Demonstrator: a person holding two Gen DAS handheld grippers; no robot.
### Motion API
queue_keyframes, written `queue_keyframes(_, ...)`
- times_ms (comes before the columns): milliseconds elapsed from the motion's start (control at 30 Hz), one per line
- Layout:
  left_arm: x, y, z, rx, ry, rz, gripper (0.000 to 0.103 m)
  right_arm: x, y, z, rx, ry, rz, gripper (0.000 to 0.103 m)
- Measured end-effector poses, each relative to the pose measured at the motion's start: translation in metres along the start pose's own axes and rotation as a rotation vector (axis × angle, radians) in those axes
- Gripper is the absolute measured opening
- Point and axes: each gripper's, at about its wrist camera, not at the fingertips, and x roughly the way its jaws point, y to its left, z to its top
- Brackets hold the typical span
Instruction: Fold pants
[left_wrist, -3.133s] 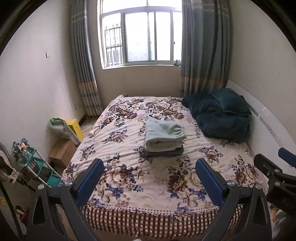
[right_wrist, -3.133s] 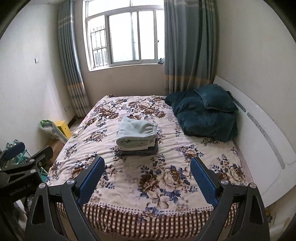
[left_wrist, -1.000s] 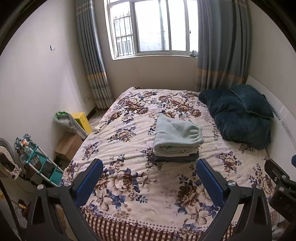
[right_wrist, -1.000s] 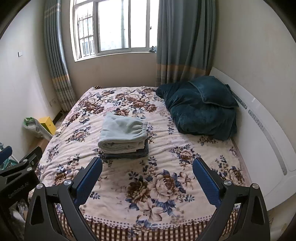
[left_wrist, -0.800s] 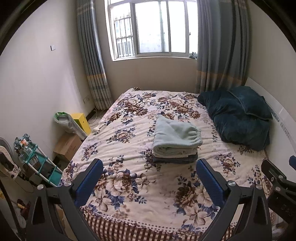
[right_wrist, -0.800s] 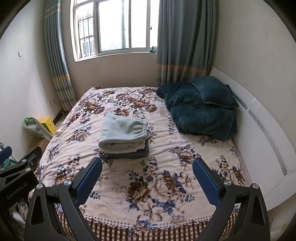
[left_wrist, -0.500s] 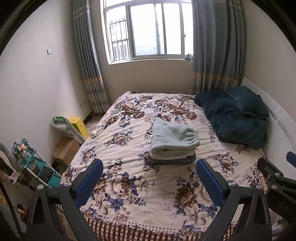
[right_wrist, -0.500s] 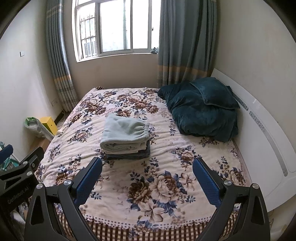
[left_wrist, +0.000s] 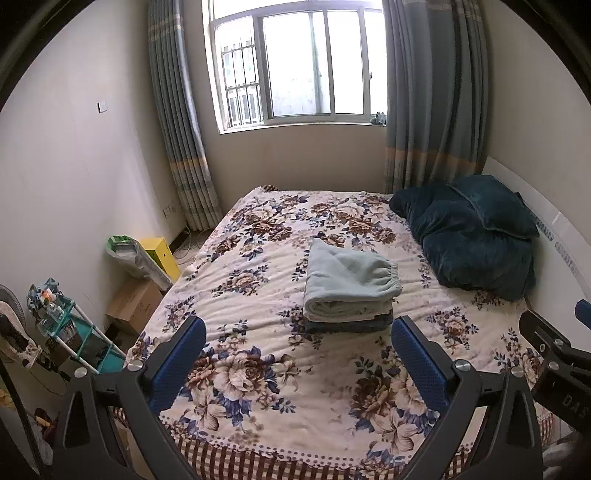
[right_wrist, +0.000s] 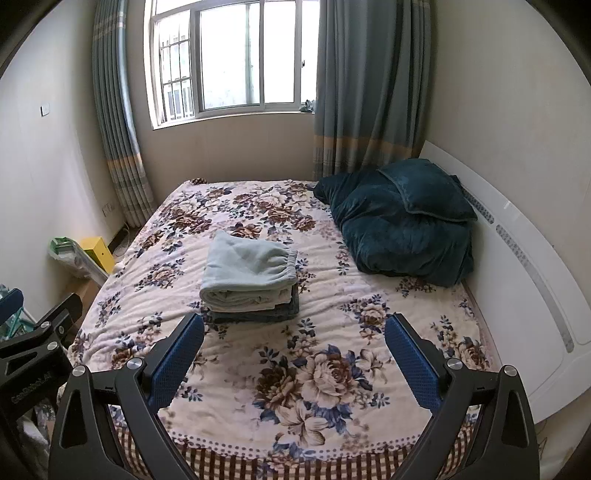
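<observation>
Folded pale green pants (left_wrist: 349, 282) (right_wrist: 249, 275) lie on top of a folded dark grey garment (left_wrist: 347, 325) (right_wrist: 255, 314) in the middle of the floral bed (left_wrist: 258, 280) (right_wrist: 332, 314). My left gripper (left_wrist: 297, 360) hangs open over the bed's near end, well short of the stack, nothing between its blue pads. My right gripper (right_wrist: 293, 356) is open too, at a similar distance from the stack and empty. Each gripper shows at the edge of the other's view.
A dark teal quilt and pillow (left_wrist: 476, 236) (right_wrist: 402, 218) are heaped at the right by the white headboard (right_wrist: 524, 273). Left of the bed on the floor stand a cardboard box (left_wrist: 135, 304), a yellow box (left_wrist: 162, 253) and a teal rack (left_wrist: 70, 332). Window and curtains lie beyond.
Both grippers have drifted a little back and up from the bed, so the stack sits slightly lower and farther in view. Both stay open; the stack has not moved.
</observation>
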Motion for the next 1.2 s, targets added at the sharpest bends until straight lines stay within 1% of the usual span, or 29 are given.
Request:
queue_keyframes(933, -0.006, -0.001, -0.001, -0.004, -0.010, 0.001, 0.103, -0.009, 0.001, 0.002, 0.008, -0.019, 0.007, 0.101)
queue_keyframes(1200, -0.013, 0.000, 0.000, -0.005, -0.024, 0.015, 0.103, -0.010, 0.001, 0.001, 0.008, -0.019, 0.005, 0.101)
